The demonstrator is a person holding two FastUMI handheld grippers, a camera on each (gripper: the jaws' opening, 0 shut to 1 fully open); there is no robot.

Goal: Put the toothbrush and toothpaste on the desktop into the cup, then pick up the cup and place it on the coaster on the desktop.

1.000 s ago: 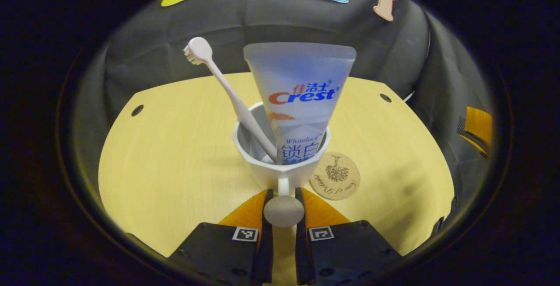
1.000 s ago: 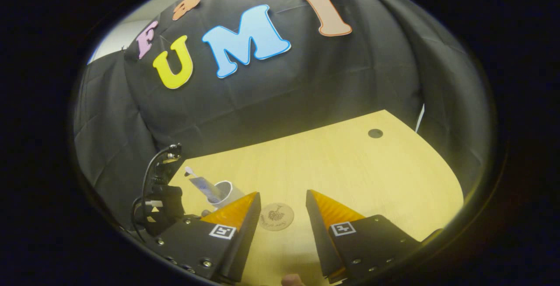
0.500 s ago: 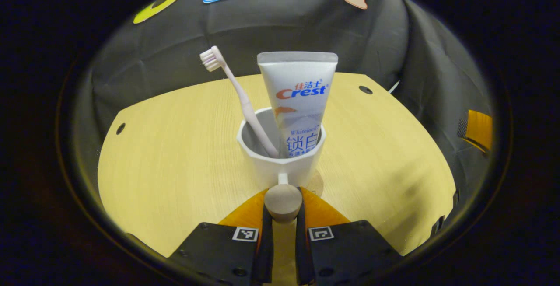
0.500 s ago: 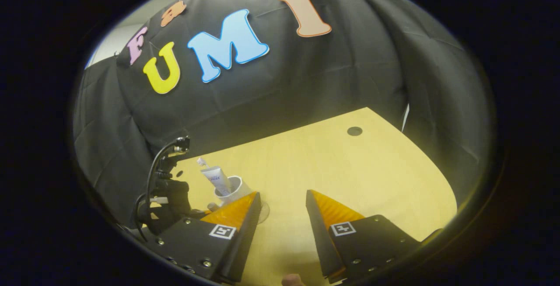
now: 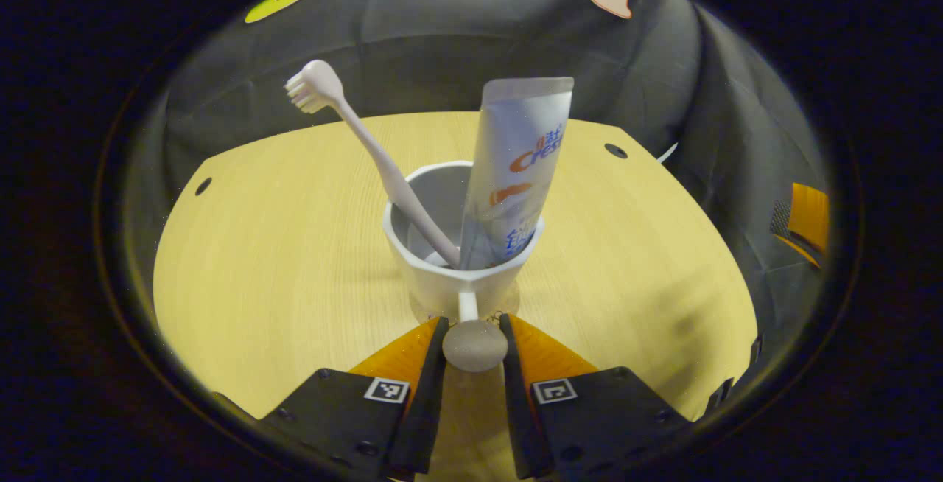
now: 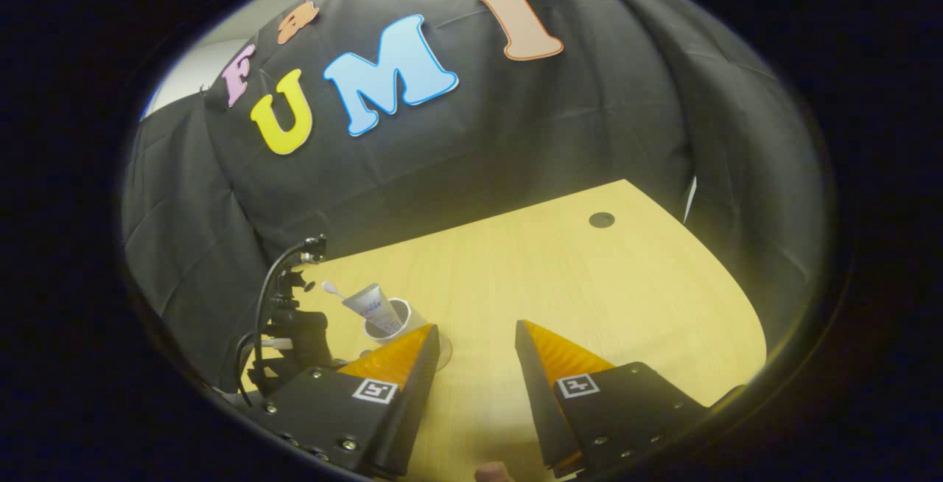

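- Two items stand in the white cup [image 5: 460, 276]: a pale toothbrush [image 5: 365, 150] leaning to the left with its bristled head up, and a toothpaste tube [image 5: 516, 165] standing crimped end up, tilted slightly right.
- Both rest against the cup's rim, the toothbrush handle crossing in front of the tube's lower part inside the cup.
- In the left gripper view the cup sits upright near the middle of the yellow wooden desktop [image 5: 280, 246]; a thin pale edge of the round coaster [image 5: 516, 304] shows at the cup's base, so the cup appears to be over it, though whether it rests squarely on it cannot be told.
- The cup's handle ends in a round knob [image 5: 474, 346] that points toward the camera.
- The left gripper [image 5: 474, 338] has its two fingers set narrowly on either side of that knob; they look close against it, yet actual pressing contact cannot be confirmed.
- In the right gripper view the same cup [image 6: 389, 320] with tube and brush appears small at the lower left, next to the other gripper's dark body and cable [image 6: 287, 327].
- The right gripper [image 6: 477, 338] hovers above the desktop with its fingers spread wide and nothing between them.
- Black booth cloth [image 6: 479, 135] hangs behind the desktop.
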